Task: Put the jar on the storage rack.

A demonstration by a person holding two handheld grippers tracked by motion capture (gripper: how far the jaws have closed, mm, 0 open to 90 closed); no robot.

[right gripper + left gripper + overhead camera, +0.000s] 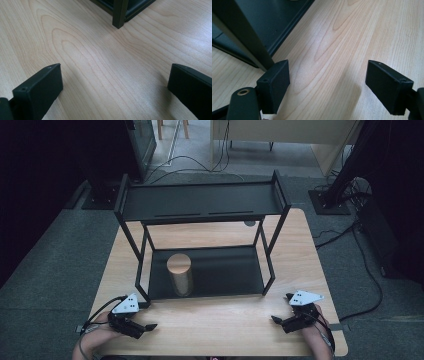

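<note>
A black two-tier metal rack (202, 202) stands on the wooden table (220, 320). A tan wooden cylinder (180, 274) stands upright on the left part of the rack's lower shelf (225, 270). My left gripper (148, 327) rests near the table's front left, by the rack's front left leg (247, 37), open with nothing between its jaws (327, 85). At the front right my right gripper (276, 320) is open over bare wood (115, 87), with the rack's front right leg (120, 13) ahead of it.
The rack's upper shelf (200, 200) is bare. Cables (350, 240) run over the grey carpet to the right and behind the table. Dark stands (330, 200) sit at the back corners. A strip of bare wood lies between the rack and the table's front edge.
</note>
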